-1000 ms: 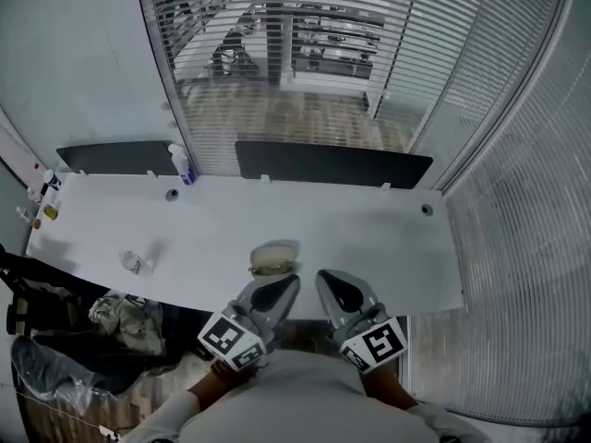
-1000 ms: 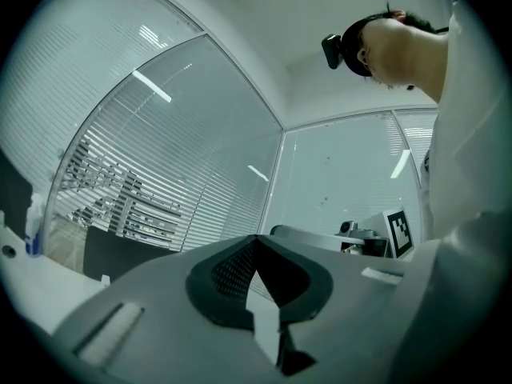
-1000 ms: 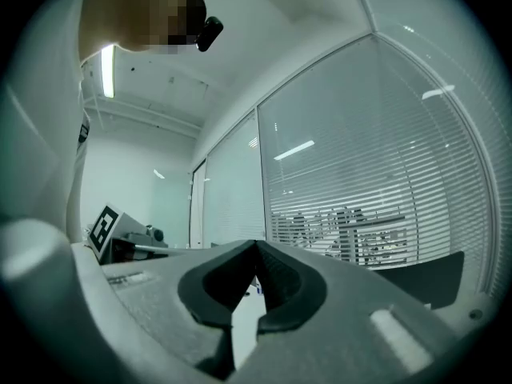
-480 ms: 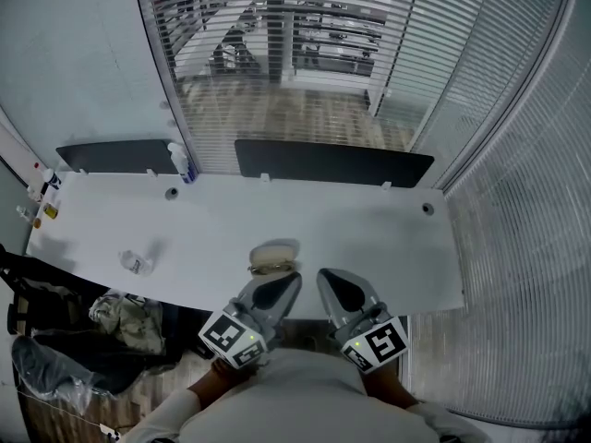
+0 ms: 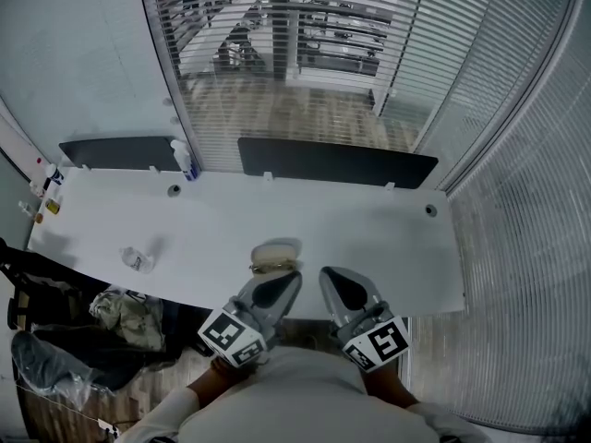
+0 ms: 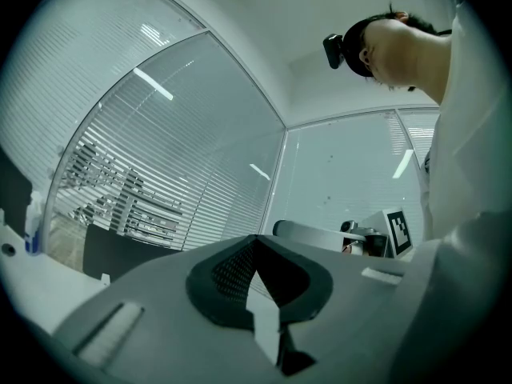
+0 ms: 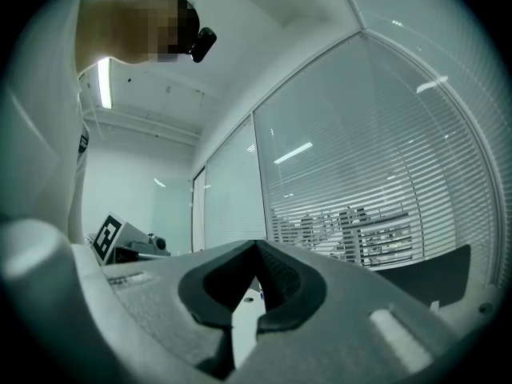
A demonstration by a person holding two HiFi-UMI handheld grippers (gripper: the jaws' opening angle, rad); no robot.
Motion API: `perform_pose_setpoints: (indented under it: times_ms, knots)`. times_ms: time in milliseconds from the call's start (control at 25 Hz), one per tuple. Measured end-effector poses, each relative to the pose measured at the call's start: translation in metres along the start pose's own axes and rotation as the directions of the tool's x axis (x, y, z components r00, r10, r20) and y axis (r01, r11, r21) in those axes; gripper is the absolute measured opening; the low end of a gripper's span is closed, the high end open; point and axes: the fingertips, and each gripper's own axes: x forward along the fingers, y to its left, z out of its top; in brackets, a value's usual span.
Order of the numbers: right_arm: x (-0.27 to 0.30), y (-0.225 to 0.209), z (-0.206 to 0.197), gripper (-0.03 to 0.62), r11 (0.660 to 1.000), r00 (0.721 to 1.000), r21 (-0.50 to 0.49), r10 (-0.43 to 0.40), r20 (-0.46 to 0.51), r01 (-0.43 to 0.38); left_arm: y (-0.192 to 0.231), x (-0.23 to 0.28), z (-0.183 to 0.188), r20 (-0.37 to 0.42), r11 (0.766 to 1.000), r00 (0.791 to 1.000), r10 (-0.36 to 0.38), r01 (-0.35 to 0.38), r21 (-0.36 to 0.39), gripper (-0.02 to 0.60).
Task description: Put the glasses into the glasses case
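A: While the left gripper (image 5: 284,282) and right gripper (image 5: 332,277) hover over the table's (image 5: 388,247) front edge, where are the glasses (image 5: 271,268)?

B: Mid-edge, just beside the glasses case (image 5: 275,250), on its front-edge side, with their long axis along that edge. Both grippers' jaws are closed and empty.

The desk (image 5: 388,238) is seen steeply from overhead; the blinds (image 5: 277,26) at 12 o'clock are shared with both level gripper views.

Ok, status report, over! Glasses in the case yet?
Left gripper, right gripper shut, empty. Glasses by case, not in. Nothing in the way.
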Motion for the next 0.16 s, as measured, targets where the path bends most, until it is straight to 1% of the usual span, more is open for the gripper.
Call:
perform_pose_setpoints:
  times_ms: [160]
  knots:
    - [-0.0003,0.0004,-0.0005,0.0,1.0,1.0,0.004,0.008,0.008,-0.008,-0.001,0.0007,-0.0015,0.001,1.0,1.0,-0.002,0.002,0.003,0.002]
